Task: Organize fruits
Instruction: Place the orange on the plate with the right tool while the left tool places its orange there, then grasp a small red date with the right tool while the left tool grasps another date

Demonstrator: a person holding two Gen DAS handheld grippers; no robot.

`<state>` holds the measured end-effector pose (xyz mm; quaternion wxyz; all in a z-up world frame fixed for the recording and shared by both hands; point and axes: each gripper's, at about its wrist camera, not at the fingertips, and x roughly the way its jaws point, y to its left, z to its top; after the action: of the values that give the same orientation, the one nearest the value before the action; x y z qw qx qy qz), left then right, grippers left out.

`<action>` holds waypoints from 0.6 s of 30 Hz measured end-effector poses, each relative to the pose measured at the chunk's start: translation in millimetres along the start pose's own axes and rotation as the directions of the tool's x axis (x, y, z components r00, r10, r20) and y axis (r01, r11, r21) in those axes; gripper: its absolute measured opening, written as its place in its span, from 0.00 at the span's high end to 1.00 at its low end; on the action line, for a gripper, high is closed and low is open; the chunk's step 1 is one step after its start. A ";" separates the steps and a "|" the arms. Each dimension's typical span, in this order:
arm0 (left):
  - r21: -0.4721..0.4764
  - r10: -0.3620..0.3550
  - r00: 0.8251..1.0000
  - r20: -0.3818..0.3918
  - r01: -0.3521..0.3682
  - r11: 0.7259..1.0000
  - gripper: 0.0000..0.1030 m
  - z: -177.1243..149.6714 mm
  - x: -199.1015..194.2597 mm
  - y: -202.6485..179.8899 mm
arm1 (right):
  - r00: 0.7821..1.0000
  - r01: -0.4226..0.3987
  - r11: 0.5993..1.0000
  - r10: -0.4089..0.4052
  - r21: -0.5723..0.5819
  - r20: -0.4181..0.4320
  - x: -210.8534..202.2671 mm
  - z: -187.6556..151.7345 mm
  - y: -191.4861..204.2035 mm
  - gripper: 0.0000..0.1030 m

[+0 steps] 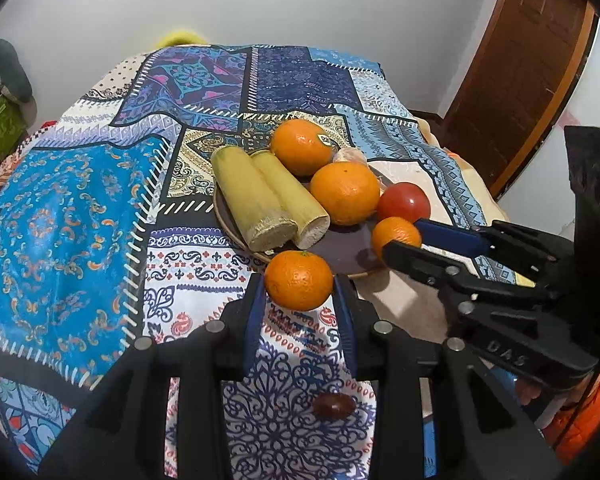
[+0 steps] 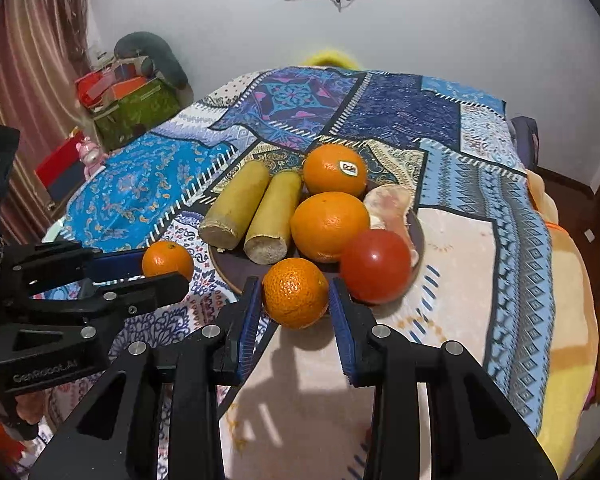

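Observation:
A dark round plate [image 1: 340, 248] [image 2: 418, 236] holds two sugarcane pieces [image 1: 256, 196] [image 2: 252, 208], two big oranges [image 1: 344, 192] [image 2: 328, 224], a red tomato [image 1: 404, 202] [image 2: 376, 266] and a peeled fruit piece [image 2: 392, 204]. My left gripper [image 1: 299, 300] [image 2: 140, 268] is shut on a small mandarin [image 1: 299, 280] [image 2: 167, 260] just before the plate's near left rim. My right gripper [image 2: 294, 308] [image 1: 400, 236] is shut on another mandarin [image 2: 295, 292] [image 1: 394, 236] at the plate's near edge, next to the tomato.
The table wears a patchwork blue cloth [image 1: 80, 200] [image 2: 480, 200]. A small dark brown fruit [image 1: 334, 406] lies on the cloth under my left gripper. Boxes and a plush toy [image 2: 136, 92] stand beyond the left edge. A wooden door [image 1: 520, 60] is at the right.

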<state>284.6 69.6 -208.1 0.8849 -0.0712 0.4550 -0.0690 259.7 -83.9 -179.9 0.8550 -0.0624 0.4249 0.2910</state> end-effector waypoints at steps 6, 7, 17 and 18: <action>0.001 -0.020 1.000 -0.010 0.020 1.000 0.67 5.3 12.8 -2.0 | 1.000 0.020 1.000 -0.019 -0.017 0.015 -5.3 -0.5 -0.8 0.64; 0.002 -0.023 1.000 -0.011 0.023 1.000 0.67 6.1 14.5 -3.4 | 0.999 0.022 1.000 -0.021 -0.016 0.026 -9.8 -1.1 -2.1 0.63; -0.010 -0.006 1.000 -0.026 0.006 1.000 0.53 11.8 25.0 -14.4 | 0.998 0.049 0.999 -0.050 0.016 0.043 -39.7 -15.4 -21.7 0.62; -0.007 -0.001 1.000 -0.017 0.000 1.000 0.52 11.2 20.9 -15.1 | 0.998 0.053 0.998 -0.054 0.021 0.040 -42.3 -18.5 -23.7 0.62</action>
<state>304.9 51.6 -215.5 0.8808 -0.0739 0.4627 -0.0681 240.1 -128.7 -162.7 0.8715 -0.0591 0.4085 0.2649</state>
